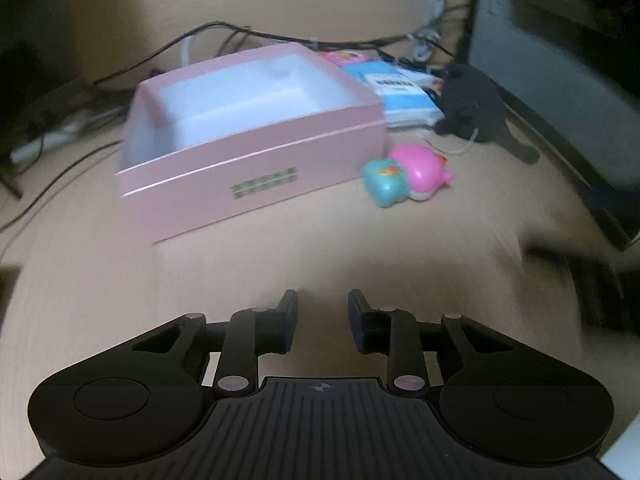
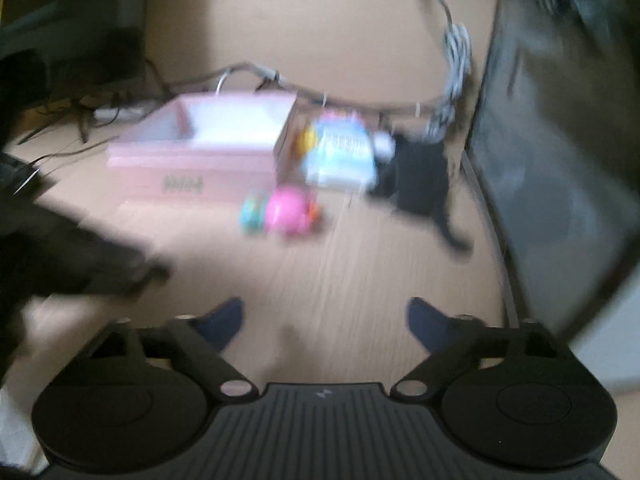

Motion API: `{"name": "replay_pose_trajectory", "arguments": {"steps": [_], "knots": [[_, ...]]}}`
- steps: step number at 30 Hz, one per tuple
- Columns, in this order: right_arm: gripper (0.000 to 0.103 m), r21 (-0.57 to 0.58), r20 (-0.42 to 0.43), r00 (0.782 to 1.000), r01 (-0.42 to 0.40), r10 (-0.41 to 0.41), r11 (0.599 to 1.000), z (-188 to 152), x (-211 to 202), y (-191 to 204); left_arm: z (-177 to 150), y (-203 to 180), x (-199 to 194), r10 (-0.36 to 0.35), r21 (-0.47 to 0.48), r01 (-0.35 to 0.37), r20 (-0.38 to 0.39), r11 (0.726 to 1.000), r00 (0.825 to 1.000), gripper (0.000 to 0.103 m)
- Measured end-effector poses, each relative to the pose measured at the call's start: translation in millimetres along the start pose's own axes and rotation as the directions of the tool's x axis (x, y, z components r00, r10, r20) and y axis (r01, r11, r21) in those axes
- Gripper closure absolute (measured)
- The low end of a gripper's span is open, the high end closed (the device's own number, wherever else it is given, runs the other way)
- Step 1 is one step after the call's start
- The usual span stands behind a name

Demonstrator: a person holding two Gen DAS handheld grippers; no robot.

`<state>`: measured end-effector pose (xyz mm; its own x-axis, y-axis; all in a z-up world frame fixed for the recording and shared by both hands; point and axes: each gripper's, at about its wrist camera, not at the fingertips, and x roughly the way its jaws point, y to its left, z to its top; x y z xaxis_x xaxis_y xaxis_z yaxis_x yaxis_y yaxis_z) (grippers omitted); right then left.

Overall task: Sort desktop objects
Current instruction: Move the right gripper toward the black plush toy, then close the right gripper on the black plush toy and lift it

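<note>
An open pink box (image 1: 256,160) with a white inside stands on the wooden desk, and nothing shows inside it. To its right lie a pink toy (image 1: 420,168) and a small teal toy (image 1: 384,184), touching each other. Behind them are a blue packet (image 1: 400,88) and a black plush cat (image 1: 476,104). My left gripper (image 1: 322,300) hovers over bare desk in front of the box, its jaws drawn close with nothing between them. The blurred right wrist view shows the box (image 2: 188,168) and the pink toy (image 2: 286,212) ahead of my right gripper (image 2: 326,312), which is open and holds nothing.
Dark cables (image 1: 240,36) run along the back of the desk behind the box. A tall dark panel (image 1: 560,80) borders the right side. A dark blurred shape (image 2: 80,260) crosses the left of the right wrist view.
</note>
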<state>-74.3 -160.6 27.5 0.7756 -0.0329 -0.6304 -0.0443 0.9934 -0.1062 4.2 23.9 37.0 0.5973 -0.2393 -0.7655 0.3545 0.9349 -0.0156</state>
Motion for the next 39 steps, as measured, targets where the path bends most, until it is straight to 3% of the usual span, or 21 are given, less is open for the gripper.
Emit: {"name": "replay_pose_trajectory", "arguments": {"steps": [1,2,3,5,7,10,13,15,17,21,27,31,34,38,39], "knots": [[0.038,0.01,0.009,0.999,0.032,-0.032,0.999,14.5,9.3,-1.4,0.2,5.9,-2.9,-0.028,-0.01,0.028,0.01,1.0,1.0,0.048],[0.038,0.025,0.016,0.997,0.079,-0.08,0.997,26.8,18.2,-3.8,0.8,10.6,-5.5,-0.051,-0.017,0.051,0.023,0.999,0.998,0.024],[0.038,0.056,0.024,0.988,0.149,-0.151,0.987,38.7,28.7,-6.3,0.9,14.3,-8.9,-0.079,-0.024,0.08,0.052,0.997,0.996,0.012],[0.029,0.096,0.029,0.965,0.258,-0.262,0.961,60.4,53.8,-11.0,-0.4,17.5,-17.6,-0.122,-0.015,0.126,0.152,0.992,0.981,0.007],[0.028,0.07,0.049,0.946,0.317,-0.32,0.946,75.1,77.5,-13.4,2.4,12.8,-19.6,-0.107,0.001,0.109,0.194,0.994,0.975,0.006],[0.025,0.019,0.051,0.931,0.362,-0.363,0.932,88.2,110.8,-15.5,10.9,8.1,-20.2,-0.097,-0.025,0.103,0.174,0.994,0.98,0.006],[0.025,0.007,0.054,0.933,0.357,-0.357,0.934,89.4,137.5,-22.3,14.4,3.8,-16.4,-0.085,0.007,0.085,0.159,0.996,0.984,0.006],[0.025,0.031,0.003,0.939,0.344,-0.345,0.938,82.1,153.3,-29.7,12.8,-1.4,-16.4,-0.001,0.001,0.001,0.132,1.0,0.991,0.007],[0.038,0.097,-0.066,0.961,0.274,-0.269,0.957,75.4,160.0,-40.2,7.3,-5.6,-26.5,-0.013,-0.012,0.015,0.159,1.0,0.987,0.006],[0.038,0.091,-0.067,0.981,0.186,-0.18,0.978,49.7,122.1,-34.5,3.4,-19.1,-26.8,0.035,0.048,-0.044,0.172,0.998,0.984,0.004],[0.037,-0.003,-0.097,0.995,-0.016,0.016,1.0,-6.4,26.6,-20.8,15.7,-37.6,-22.8,-0.014,0.083,-0.001,0.173,0.997,0.985,0.004],[0.011,-0.038,0.001,1.0,-0.026,0.027,0.999,-29.5,-32.0,-25.1,35.4,-56.9,0.2,-0.048,0.105,0.03,0.182,0.994,0.982,0.004],[0.01,-0.068,-0.007,0.999,-0.033,0.032,0.997,-40.9,-40.8,-30.5,57.8,-75.8,40.8,0.023,0.045,-0.028,0.107,0.999,0.994,0.005],[0.01,-0.092,-0.033,0.999,-0.034,0.031,0.995,-49.6,-39.9,-31.6,73.7,-76.7,75.9,0.036,-0.081,-0.037,-0.009,0.996,0.999,0.031],[0.01,-0.092,-0.031,0.999,-0.041,0.038,0.995,-50.6,-40.1,-32.3,74.6,-76.8,77.7,0.037,-0.085,-0.038,-0.015,0.996,0.999,0.032]]}}
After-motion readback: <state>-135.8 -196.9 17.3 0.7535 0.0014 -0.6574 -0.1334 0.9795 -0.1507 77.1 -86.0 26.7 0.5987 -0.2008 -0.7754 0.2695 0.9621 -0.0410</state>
